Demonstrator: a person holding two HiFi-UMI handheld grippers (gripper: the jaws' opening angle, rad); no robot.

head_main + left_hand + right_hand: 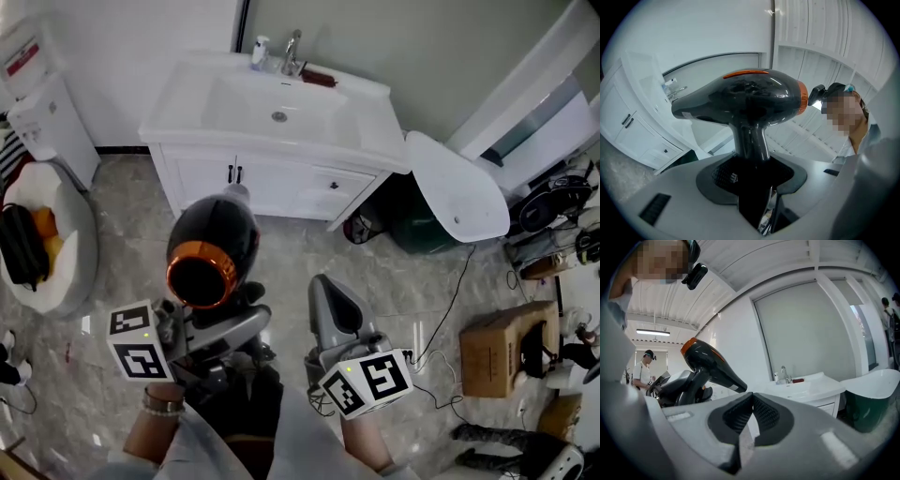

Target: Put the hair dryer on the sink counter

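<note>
Left gripper point(225, 314), lower left of centre, clamps the black hair dryer point(211, 248) by its handle, below the sink counter point(375, 131) at upper centre. Right gripper point(326, 286) beside it has its jaws together, empty.

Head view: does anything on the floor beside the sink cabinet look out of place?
Yes. A loose cable trails across the floor right of the sink cabinet, and an open cardboard box sits among clutter there. Nothing looks spilled or broken.
</note>
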